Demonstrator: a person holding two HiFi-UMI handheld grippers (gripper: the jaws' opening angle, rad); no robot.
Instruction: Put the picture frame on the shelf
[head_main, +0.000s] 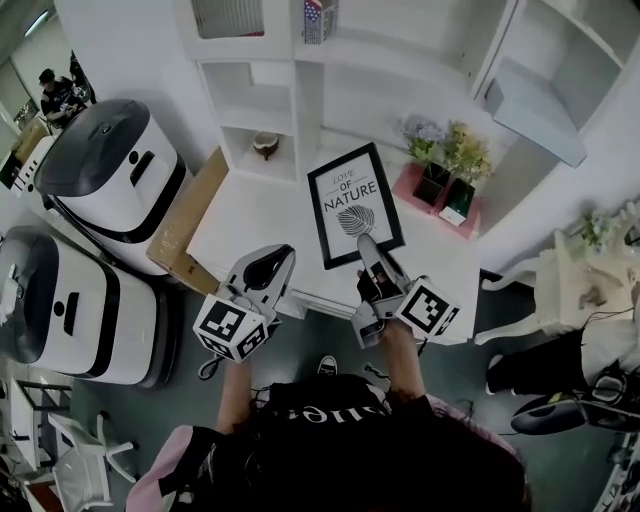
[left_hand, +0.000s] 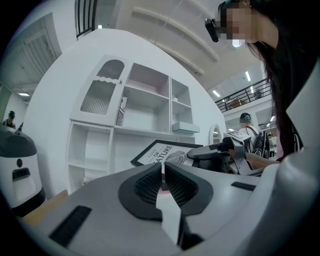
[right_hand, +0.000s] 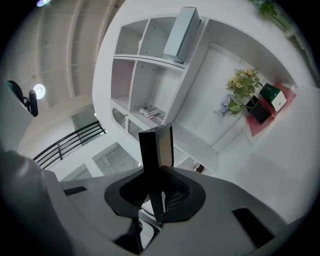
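The picture frame has a black border and a white print reading "LOVE OF NATURE". It is over the white desk, in front of the white shelf unit. My right gripper is shut on the frame's near edge. In the right gripper view the frame stands edge-on between the pads. My left gripper is shut and holds nothing, at the desk's front edge left of the frame. The left gripper view shows its closed jaws, with the frame and the right gripper beyond.
A pink tray with flower pots stands right of the frame. A small bowl sits in a low shelf cubby and a pale blue box on the right shelves. A cardboard box and two white machines are at the left.
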